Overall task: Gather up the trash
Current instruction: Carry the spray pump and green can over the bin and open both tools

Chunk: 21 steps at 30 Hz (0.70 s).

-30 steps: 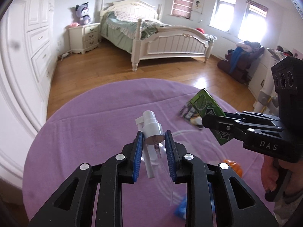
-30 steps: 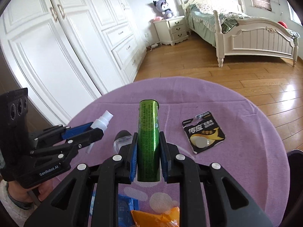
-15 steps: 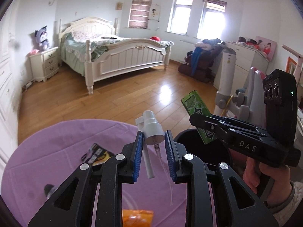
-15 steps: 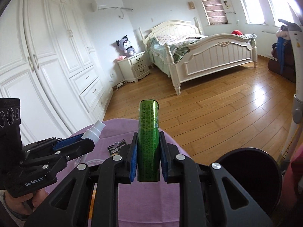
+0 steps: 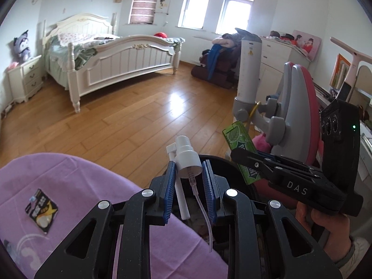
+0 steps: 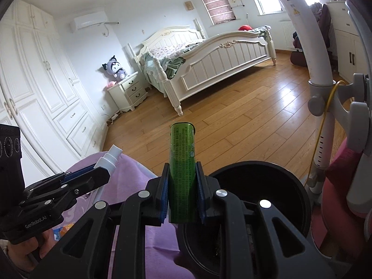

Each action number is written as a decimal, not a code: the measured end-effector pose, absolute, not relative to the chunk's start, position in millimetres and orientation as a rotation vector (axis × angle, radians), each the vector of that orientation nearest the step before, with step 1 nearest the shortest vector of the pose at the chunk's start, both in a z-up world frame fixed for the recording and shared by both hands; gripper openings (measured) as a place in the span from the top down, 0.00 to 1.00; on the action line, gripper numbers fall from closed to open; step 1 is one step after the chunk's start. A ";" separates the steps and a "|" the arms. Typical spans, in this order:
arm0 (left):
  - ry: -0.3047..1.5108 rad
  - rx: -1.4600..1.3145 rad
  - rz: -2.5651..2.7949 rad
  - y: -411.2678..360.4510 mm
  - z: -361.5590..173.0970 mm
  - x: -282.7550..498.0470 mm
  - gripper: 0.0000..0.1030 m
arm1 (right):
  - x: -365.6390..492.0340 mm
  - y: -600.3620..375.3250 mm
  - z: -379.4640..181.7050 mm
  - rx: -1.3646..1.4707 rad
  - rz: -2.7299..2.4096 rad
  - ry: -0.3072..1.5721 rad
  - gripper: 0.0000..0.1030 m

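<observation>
My left gripper (image 5: 188, 174) is shut on a white spray pump head (image 5: 187, 157) whose thin clear tube hangs down between the blue pads. It hovers over the near rim of a round black trash bin (image 5: 234, 169). My right gripper (image 6: 181, 181) is shut on a flat green packet (image 6: 182, 160), held upright just left of the black trash bin (image 6: 290, 200). In the left wrist view the right gripper (image 5: 246, 160) and the green packet (image 5: 239, 139) appear to the right. In the right wrist view the left gripper (image 6: 102, 174) with the spray pump head (image 6: 109, 158) shows at the left.
A black and yellow wrapper (image 5: 41, 209) lies on the purple table cloth (image 5: 81, 186). Orange and blue wrappers (image 6: 62, 230) peek out lower left. A grey and pink chair (image 5: 300, 116) and a white post (image 6: 316, 74) stand right of the bin. A bed (image 5: 116, 58) stands across the wooden floor.
Both grippers have swung to the right, off the purple table toward the black bin, each keeping its item. The bin now fills the lower part of both views.
</observation>
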State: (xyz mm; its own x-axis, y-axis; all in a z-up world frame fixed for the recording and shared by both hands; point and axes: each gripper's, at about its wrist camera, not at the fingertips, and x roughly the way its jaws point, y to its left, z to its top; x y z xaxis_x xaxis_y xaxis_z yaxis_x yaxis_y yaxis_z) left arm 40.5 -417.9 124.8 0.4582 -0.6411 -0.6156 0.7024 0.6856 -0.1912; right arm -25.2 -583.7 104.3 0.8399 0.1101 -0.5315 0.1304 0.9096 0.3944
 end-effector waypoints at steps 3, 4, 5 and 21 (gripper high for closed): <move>0.738 0.095 -0.843 -433.8 117.3 43.6 0.76 | -30.2 -598.9 93.6 0.454 -0.026 0.591 0.81; 0.745 0.094 -0.847 -438.9 114.6 44.2 0.76 | -32.6 -602.8 90.3 0.460 -0.030 0.594 0.81; 0.752 0.093 -0.852 -443.7 112.7 43.8 0.76 | -36.1 -605.6 87.8 0.465 -0.033 0.598 0.80; 0.818 0.124 -0.874 -484.2 90.3 47.4 0.76 | -42.1 -634.1 58.5 0.536 -0.054 0.643 0.80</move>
State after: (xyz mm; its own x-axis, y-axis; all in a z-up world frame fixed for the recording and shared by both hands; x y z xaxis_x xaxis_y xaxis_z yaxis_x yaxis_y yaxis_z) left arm 47.4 -484.2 90.3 0.3663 -0.6327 -0.6823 0.7225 0.6554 -0.2199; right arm -42.1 -634.1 58.5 0.8037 0.1148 -0.5839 0.2104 0.8631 0.4592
